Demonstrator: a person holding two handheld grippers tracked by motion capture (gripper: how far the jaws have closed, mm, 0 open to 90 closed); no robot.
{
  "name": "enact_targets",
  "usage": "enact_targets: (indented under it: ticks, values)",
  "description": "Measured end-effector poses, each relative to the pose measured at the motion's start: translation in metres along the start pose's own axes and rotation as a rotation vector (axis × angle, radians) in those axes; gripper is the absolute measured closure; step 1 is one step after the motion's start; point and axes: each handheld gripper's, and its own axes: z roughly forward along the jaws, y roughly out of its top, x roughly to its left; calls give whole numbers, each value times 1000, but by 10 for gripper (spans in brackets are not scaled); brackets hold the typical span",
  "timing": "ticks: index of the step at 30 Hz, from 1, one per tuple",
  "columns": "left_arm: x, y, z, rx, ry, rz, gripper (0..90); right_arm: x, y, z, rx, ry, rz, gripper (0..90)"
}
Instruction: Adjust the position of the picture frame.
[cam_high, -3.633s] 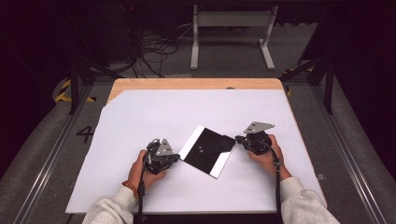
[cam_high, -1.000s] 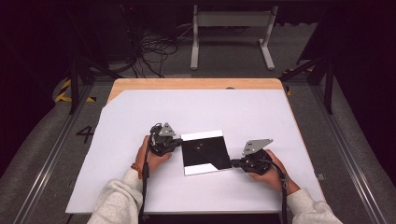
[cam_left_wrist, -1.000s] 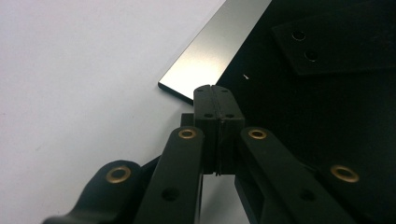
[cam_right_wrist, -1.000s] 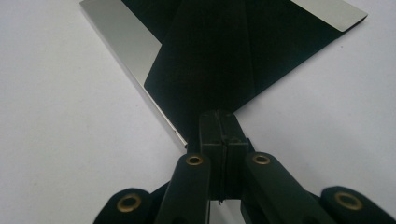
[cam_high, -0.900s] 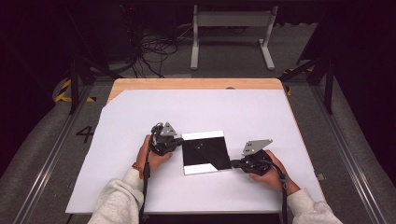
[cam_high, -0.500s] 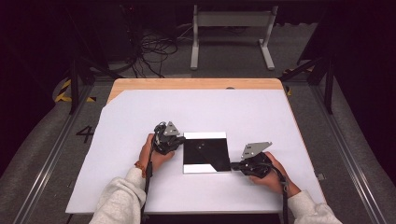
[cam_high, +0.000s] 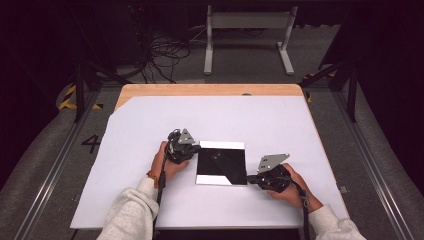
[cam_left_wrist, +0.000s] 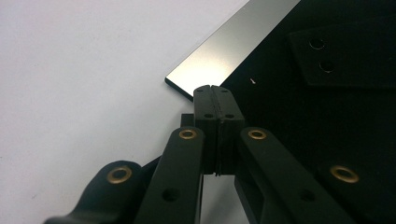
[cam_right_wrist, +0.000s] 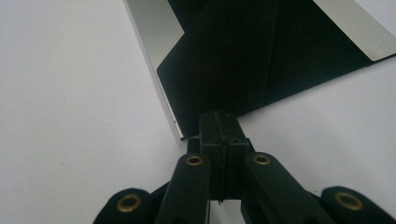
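Observation:
A square, glossy black plate (cam_high: 221, 162) with bright reflective strips lies flat on the white table sheet (cam_high: 260, 120), square to its edges. My left gripper (cam_high: 195, 149) is shut, and its tips rest against the plate's far-left corner. In the left gripper view the joined tips (cam_left_wrist: 216, 89) sit on the corner of the plate (cam_left_wrist: 289, 102), with nothing between them. My right gripper (cam_high: 250, 178) is shut too, at the plate's near-right corner. The right gripper view has its closed tips (cam_right_wrist: 218, 115) touching the corner of the plate (cam_right_wrist: 243, 56).
The white sheet covers a wooden table, whose bare edge (cam_high: 210, 90) runs along the back. Beyond it, on the dark floor, are cables (cam_high: 165, 50) and a grey metal stand (cam_high: 247, 30). Metal rails (cam_high: 50, 170) run along both sides of the table.
The plate, which lay slanted like a diamond, has turned to lie square with the table. The left gripper has shifted slightly right at the far-left corner. The right gripper came nearer, to the near-right corner.

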Motion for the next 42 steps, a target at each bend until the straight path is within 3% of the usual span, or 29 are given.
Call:
enact_targets:
  ticks: [12,18,24,28,36,38,42]
  values:
    - [-3,1,-2,15,7,24,898,2,1,0,6,-12,-7,900]
    - [-15,-5,-22,29,-49,45,897,2,1,0,7,-18,-9,900]
    - [-42,-19,-43,35,-109,99,897,1,0,0,0,-27,5,900]
    - [-58,-27,-46,67,-133,143,897,1,0,0,-2,-26,14,900]
    - [-62,-37,-52,71,-171,127,899,0,0,1,-5,-30,27,900]
    - [-65,-39,-55,80,-168,138,899,0,0,0,-3,-29,34,900]
    - [-65,-41,-55,68,-203,124,898,0,0,-1,6,-31,37,900]
